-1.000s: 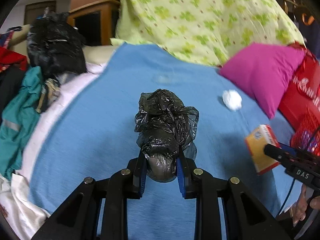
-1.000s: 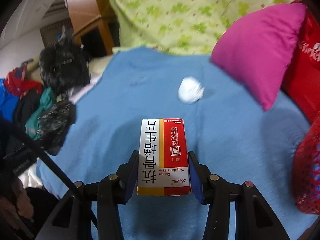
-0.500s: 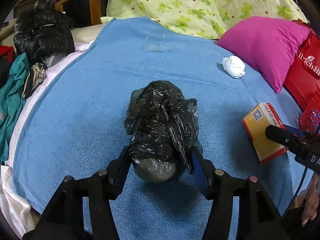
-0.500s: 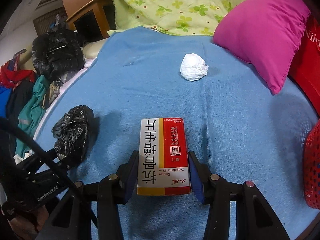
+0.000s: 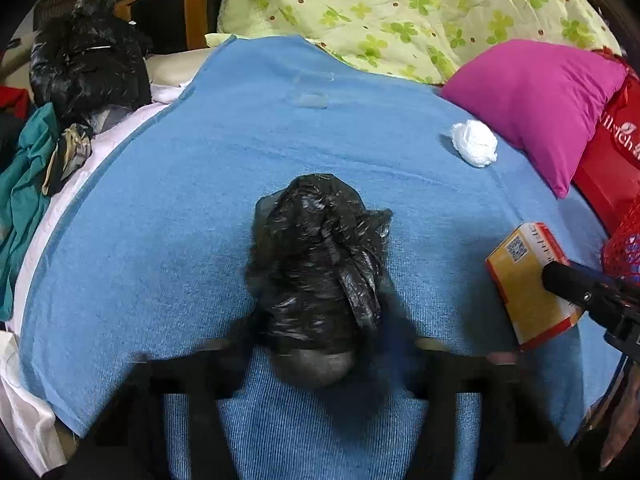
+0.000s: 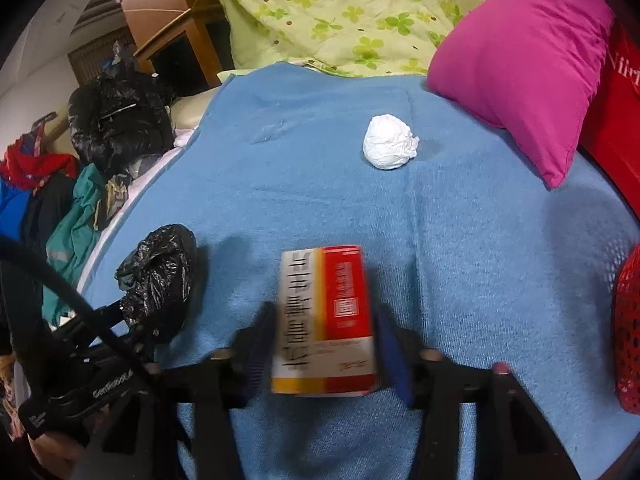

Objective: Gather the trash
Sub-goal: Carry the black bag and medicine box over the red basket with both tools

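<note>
A crumpled black plastic bag point(image 5: 320, 276) lies on the blue blanket point(image 5: 180, 208) between the blurred, spread fingers of my left gripper point(image 5: 320, 340), which is open. It also shows in the right wrist view point(image 6: 160, 276). A red, white and yellow medicine box point(image 6: 326, 320) lies between the fingers of my right gripper point(image 6: 324, 352), whose jaws stand apart from its sides. The box also shows in the left wrist view point(image 5: 528, 280). A white crumpled paper ball point(image 6: 390, 142) lies farther back on the blanket.
A magenta pillow point(image 6: 524, 60) and a green clover quilt point(image 6: 340, 8) lie at the back. A red mesh basket point(image 6: 628, 328) is at the right edge. A red bag point(image 5: 612, 152), dark clothes and a large black bag point(image 5: 88, 64) flank the bed.
Both grippers have opened. The black bag, held raised a second ago, now rests on the blanket. The box is released and sits slightly tilted between the right fingers.
</note>
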The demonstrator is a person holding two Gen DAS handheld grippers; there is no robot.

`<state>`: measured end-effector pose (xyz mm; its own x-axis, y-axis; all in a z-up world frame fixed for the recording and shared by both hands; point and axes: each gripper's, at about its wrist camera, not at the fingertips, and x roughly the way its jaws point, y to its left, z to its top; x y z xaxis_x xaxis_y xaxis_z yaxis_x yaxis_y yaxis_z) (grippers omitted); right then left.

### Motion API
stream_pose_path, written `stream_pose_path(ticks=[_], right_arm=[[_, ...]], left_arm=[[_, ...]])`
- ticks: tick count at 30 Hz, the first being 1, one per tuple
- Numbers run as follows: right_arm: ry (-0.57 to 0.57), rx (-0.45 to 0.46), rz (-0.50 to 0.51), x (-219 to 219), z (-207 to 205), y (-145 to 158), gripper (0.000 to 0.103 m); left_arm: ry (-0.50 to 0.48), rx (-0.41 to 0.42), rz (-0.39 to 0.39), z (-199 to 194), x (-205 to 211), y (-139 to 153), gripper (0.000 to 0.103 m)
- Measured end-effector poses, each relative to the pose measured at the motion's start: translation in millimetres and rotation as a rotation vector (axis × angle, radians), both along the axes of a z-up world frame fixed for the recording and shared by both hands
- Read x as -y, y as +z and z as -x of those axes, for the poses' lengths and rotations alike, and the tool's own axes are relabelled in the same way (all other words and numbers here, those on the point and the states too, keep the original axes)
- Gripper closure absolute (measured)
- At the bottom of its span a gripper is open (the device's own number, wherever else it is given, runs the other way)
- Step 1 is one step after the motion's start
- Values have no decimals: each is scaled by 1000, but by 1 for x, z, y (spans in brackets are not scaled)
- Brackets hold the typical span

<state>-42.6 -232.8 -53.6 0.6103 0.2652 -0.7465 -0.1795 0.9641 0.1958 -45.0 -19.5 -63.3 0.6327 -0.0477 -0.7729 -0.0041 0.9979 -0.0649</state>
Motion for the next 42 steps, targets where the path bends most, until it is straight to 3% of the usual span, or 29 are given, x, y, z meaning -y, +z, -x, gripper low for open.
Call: stream_pose_path(ticks=[5,19,32,42], right_arm=[[-21,34,-16,8,4,9,54],[-118,172,-108,52,21,52,53],[-219,346,-149,96,50,94,53],[-275,413,-178,119,65,109,53]], left_arm=[[-6,41,-46,3,10,10,67],[-77,239,-188,21,67,81,67],[-170,341,-225,29,118,120,67],[-223,383,-225,31,147,137,66]])
